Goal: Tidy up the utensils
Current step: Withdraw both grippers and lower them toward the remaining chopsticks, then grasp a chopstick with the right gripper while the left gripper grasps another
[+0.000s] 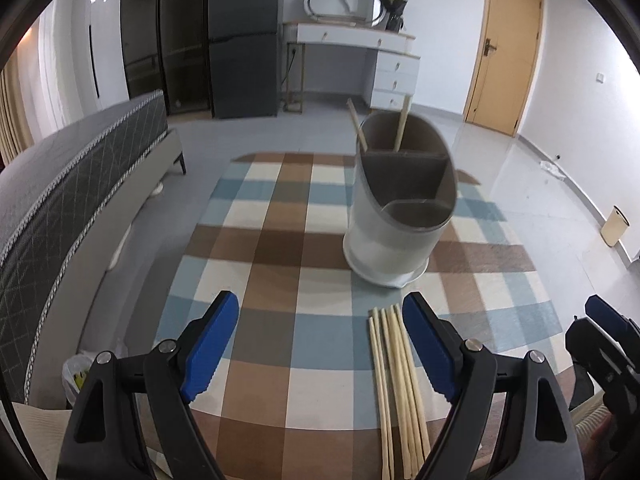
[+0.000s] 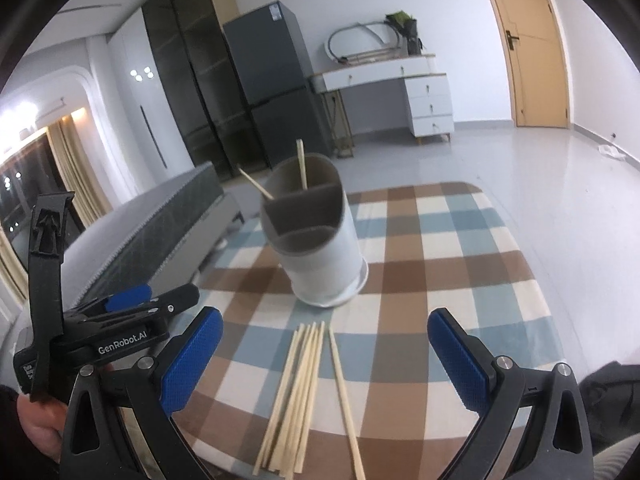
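The left claw [image 1: 320, 344] stands released, nothing between its blue pads, above the checked worktop [image 1: 280, 248]. A bundle of loose chopsticks [image 1: 394, 380] lies flat just inside its 3 o'clock pad. The right claw [image 2: 324, 356] is released too, chopsticks below its gap. At 12 o'clock stands the white utensil holder [image 1: 396, 216], two chopsticks leaning in its far compartment.
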